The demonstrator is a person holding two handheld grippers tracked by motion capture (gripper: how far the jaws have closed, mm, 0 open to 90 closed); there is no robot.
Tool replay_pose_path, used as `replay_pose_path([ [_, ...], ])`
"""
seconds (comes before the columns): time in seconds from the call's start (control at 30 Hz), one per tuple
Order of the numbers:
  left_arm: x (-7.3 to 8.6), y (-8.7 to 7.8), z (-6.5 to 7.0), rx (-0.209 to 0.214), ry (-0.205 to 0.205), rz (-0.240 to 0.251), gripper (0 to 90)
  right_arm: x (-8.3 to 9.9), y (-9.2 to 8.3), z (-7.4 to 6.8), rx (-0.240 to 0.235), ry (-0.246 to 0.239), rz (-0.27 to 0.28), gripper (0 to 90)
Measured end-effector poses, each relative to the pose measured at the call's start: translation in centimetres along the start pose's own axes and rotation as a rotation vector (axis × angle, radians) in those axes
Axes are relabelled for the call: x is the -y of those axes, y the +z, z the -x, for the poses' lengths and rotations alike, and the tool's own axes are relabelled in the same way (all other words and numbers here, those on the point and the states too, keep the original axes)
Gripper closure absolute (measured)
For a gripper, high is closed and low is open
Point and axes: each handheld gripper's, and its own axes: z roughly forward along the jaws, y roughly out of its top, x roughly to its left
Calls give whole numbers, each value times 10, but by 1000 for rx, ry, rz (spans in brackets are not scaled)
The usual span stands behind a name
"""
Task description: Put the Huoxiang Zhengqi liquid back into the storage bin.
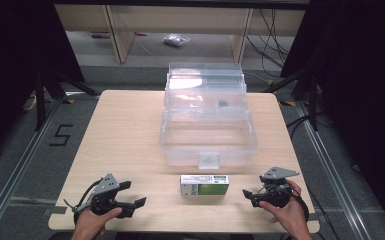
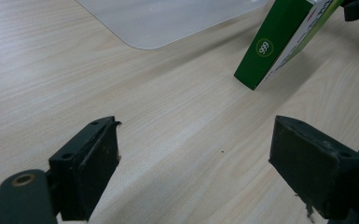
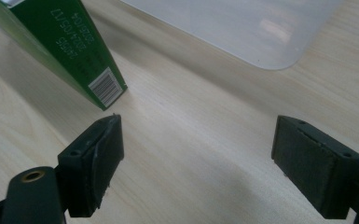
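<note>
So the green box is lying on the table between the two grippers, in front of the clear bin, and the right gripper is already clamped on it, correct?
Not quite. The right gripper is open and apart from the green box; the right gripper view shows bare table between its jaws. The rest holds: the box lies between it and the left gripper, in front of the clear bin.

Pale wooden table (image 1: 125, 130), clear plastic box (image 1: 207, 135), green carton (image 1: 204, 184)

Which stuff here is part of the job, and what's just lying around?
In play:
- green and white box, flat on the table between the two grippers
- clear plastic case, lid open, just behind the box
- left gripper and right gripper, both open, holding nothing

Lying about:
- crumpled bag on the floor beyond the table
- cables at the far right
</note>
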Motion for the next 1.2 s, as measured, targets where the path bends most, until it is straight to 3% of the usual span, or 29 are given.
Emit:
replay_pose_path([
  [0.27,0,-1,-1,-7,-1,-6,149,-13,-9,-3,-16,-43,-27,184],
  [0.4,0,-1,-1,-10,6,-8,149,-24,-12,-6,-24,-101,-39,187],
  [0.43,0,0,-2,-5,3,-4,149,-25,-12,-11,-27,-82,-23,189],
  [0.47,0,0,-2,-1,2,1,149,-30,-14,-8,-37,-145,-39,192],
  [0.57,0,-2,-1,-13,1,-6,149,-38,-16,-13,-46,-158,-53,197],
  [0.73,0,-2,-1,-13,5,-14,149,-51,-16,-17,-67,-206,-27,196],
  [0.8,-1,-1,-1,0,6,-6,149,-56,-20,-20,-71,-226,-34,195],
  [0.87,0,-1,-1,-12,3,-4,149,-59,-21,-26,-73,-219,-29,191],
  [1.1,0,0,-1,-1,-1,-6,149,-70,-21,-39,-119,-302,-58,188],
  [1.2,0,-1,-1,-8,-1,-1,149,-76,-21,-47,-114,-324,-64,170],
])
